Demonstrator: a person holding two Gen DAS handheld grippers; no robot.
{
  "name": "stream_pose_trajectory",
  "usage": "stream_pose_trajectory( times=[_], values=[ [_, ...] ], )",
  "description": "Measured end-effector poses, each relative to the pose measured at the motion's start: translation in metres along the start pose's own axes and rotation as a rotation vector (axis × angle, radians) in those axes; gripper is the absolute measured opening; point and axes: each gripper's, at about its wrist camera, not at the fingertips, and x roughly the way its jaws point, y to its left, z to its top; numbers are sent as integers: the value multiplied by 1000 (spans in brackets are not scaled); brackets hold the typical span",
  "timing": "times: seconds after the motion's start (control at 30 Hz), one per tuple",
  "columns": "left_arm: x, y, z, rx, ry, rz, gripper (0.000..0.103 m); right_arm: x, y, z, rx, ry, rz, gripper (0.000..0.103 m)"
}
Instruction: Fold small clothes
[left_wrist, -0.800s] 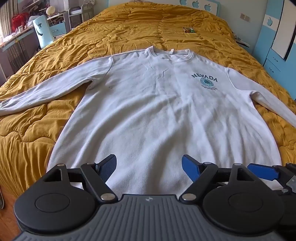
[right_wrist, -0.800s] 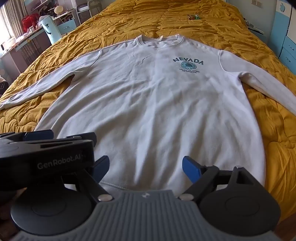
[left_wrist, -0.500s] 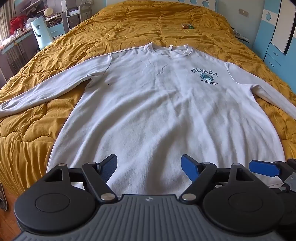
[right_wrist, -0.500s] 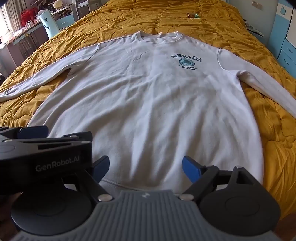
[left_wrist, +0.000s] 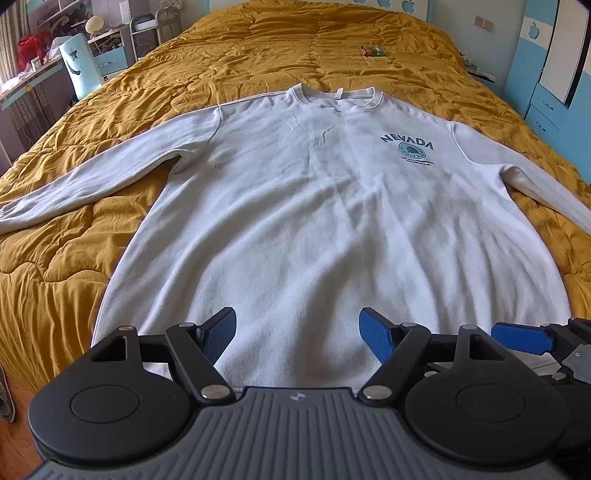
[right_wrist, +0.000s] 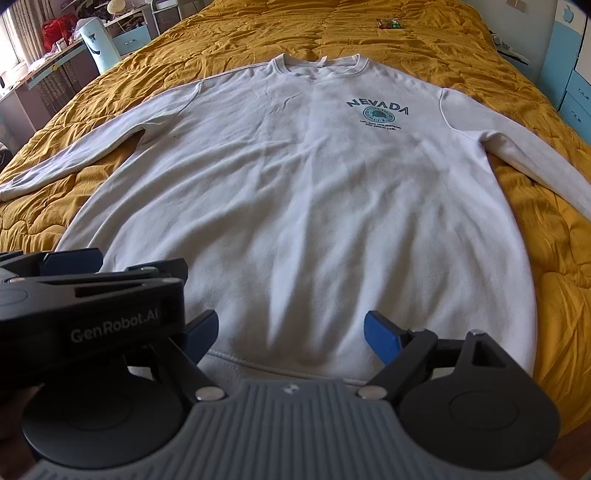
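A white long-sleeved sweatshirt (left_wrist: 314, 221) with a teal NEVADA print (left_wrist: 408, 142) lies flat, front up, on the mustard quilt, sleeves spread to both sides. It also shows in the right wrist view (right_wrist: 303, 192). My left gripper (left_wrist: 298, 332) is open and empty above the hem, left of centre. My right gripper (right_wrist: 291, 334) is open and empty above the hem (right_wrist: 280, 369), beside the left one. The right gripper's blue finger (left_wrist: 521, 338) shows at the left view's right edge. The left gripper's body (right_wrist: 92, 310) shows at the right view's left.
The mustard quilt (left_wrist: 258, 48) covers a large bed. A small candy packet (left_wrist: 373, 51) lies near the far end. A desk and light blue chair (left_wrist: 79, 70) stand at the left, blue cabinets (left_wrist: 546, 107) at the right. Wooden floor (left_wrist: 14, 443) shows below the bed's near edge.
Both grippers have risen and tilted slightly; the sweatshirt sits a little lower in view. Jaws stay open. The sweatshirt has not moved.
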Motion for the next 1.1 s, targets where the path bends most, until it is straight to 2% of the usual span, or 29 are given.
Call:
stream_pose_trajectory(
  times=[1.1],
  values=[
    [-4,6,-7,-4,17,-11,89,-1,8,-5,-10,2,-42,82]
  ],
)
